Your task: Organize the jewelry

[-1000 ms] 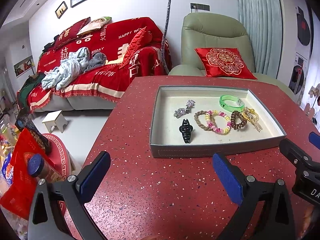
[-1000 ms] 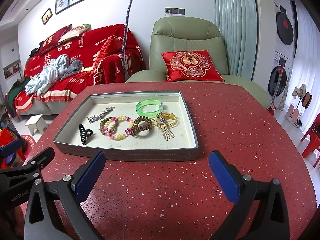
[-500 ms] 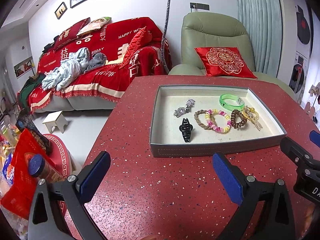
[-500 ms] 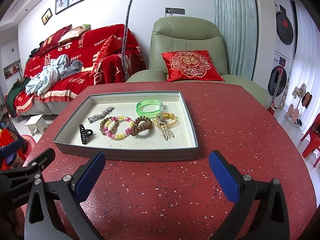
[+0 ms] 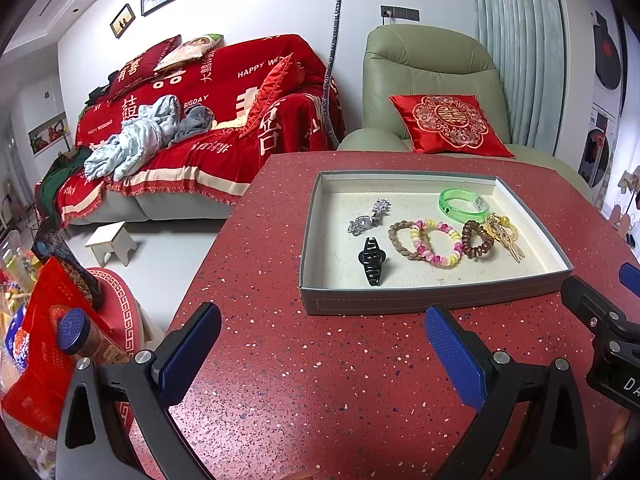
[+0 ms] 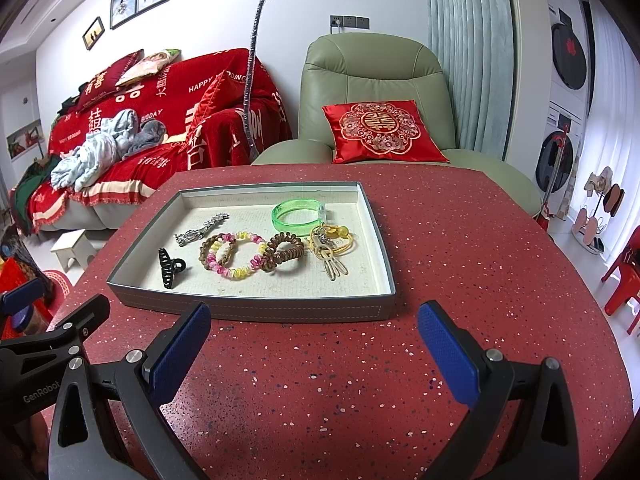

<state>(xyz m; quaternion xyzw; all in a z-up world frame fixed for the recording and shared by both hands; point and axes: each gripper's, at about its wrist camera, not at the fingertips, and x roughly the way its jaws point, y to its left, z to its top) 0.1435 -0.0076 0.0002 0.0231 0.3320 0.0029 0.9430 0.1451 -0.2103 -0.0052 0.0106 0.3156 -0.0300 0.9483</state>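
A grey tray on the red speckled table holds a black claw clip, a silver hairpin, a brown braided band, a pink-and-yellow bead bracelet, a brown coil tie, a green bangle and a gold clip. My left gripper is open just before the tray's near wall. My right gripper is open too, with nothing between its fingers.
The table's left edge drops to the floor, where a red stool with snack bags and a small white stool stand. A red-covered sofa and a green armchair lie behind the table.
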